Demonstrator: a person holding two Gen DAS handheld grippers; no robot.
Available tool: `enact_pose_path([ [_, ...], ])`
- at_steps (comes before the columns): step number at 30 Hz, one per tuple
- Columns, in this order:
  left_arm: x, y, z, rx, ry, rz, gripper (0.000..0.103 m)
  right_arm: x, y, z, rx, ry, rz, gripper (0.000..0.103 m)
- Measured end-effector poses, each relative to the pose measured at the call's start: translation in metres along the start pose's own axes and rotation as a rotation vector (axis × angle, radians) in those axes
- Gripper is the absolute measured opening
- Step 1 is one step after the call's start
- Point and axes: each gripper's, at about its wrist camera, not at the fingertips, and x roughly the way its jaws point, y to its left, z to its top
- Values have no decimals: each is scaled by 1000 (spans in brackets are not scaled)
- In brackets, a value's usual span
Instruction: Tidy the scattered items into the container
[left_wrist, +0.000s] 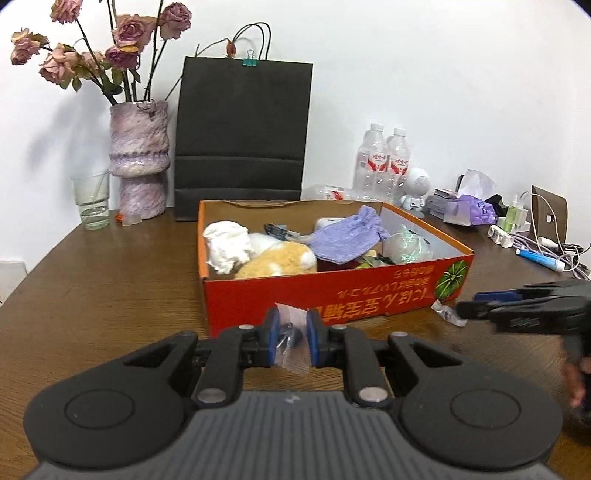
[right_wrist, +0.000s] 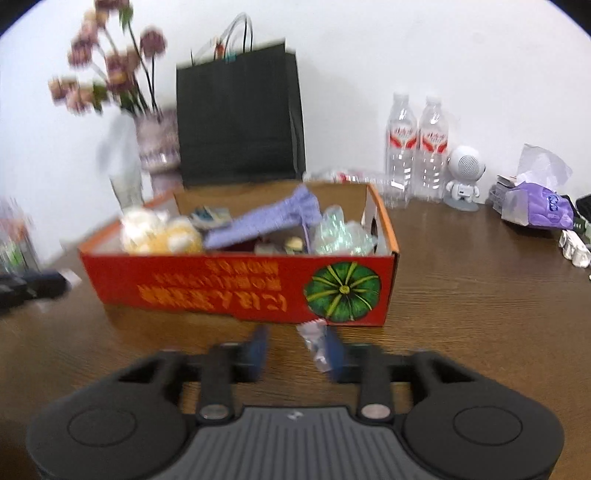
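An orange cardboard box (left_wrist: 369, 291) sits mid-table, holding a purple knit pouch (left_wrist: 347, 236), a plush toy (left_wrist: 277, 260), white cloth and other items; it also shows in the right wrist view (right_wrist: 236, 280). My left gripper (left_wrist: 291, 336) is shut on a small clear packet (left_wrist: 293, 343) with a dark part inside, just in front of the box. My right gripper (right_wrist: 295, 350) is open, and a second clear packet (right_wrist: 314, 343) lies on the table against its right finger. In the left wrist view that packet (left_wrist: 447, 314) lies at the right gripper's fingertips (left_wrist: 469, 310).
A black paper bag (left_wrist: 242, 140), a vase of dried roses (left_wrist: 140, 166) and a glass (left_wrist: 90, 201) stand behind the box. Water bottles (left_wrist: 384, 162), a small white robot figure (right_wrist: 463, 177), a tissue pack (right_wrist: 539, 206), cables and a blue tube (left_wrist: 541, 258) crowd the right.
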Motion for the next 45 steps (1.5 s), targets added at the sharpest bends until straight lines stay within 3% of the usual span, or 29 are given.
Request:
enact_pose_path([
  [2, 2, -1, -2, -6, 9, -8, 17, 22, 1, 2, -46, 48, -35, 43],
  [4, 3, -2, -3, -7, 13, -11, 17, 37, -3, 1, -45, 90, -25, 35],
  [5, 3, -1, -3, -8, 13, -12, 17, 37, -5, 1, -30, 86, -6, 14],
  [7, 1, -1, -1, -11, 6, -13, 17, 28, -7, 2, 2, 76, 19, 13],
  [10, -3, -4, 9, -6, -20, -34, 17, -2, -5, 6, 16, -21, 36, 13],
  [15, 2, -18, 53, 47, -110, -40, 17, -41, 0, 45, -9, -173, 70, 13],
  [21, 54, -32, 88, -14, -136, -49, 17, -4, 3, 95, 21, -199, 57, 13],
  [25, 96, -34, 86, -11, -58, -19, 17, 42, 5, 99, 35, -117, 59, 14],
  [27, 111, -30, 84, -1, -20, 10, 28, 56, 7, 97, 16, -76, 47, 19],
  [28, 115, -29, 83, 0, -6, 28, 56, 62, 7, 97, 12, -53, 40, 27],
  [29, 116, -28, 82, -3, -5, 54, 74, 66, 6, 97, 13, -32, 35, 53],
  [30, 114, -28, 83, -2, -15, 81, 80, 67, 5, 97, 18, -21, 26, 70],
  [32, 107, -27, 85, -1, -38, 107, 101, 64, 3, 98, 27, -19, -21, 82],
  [37, 80, -29, 89, -18, -39, 114, 103, 33, 4, 103, 20, -25, -60, 92],
  [39, 66, -32, 88, -19, -28, 115, 103, 17, 10, 102, -7, -41, -117, 103],
  [41, 50, -37, 86, -7, -24, 119, 103, 0, 14, 99, -27, -59, -147, 103],
  [45, 18, -44, 80, -6, -27, 145, 103, -35, 17, 87, -6, -74, -114, 103],
])
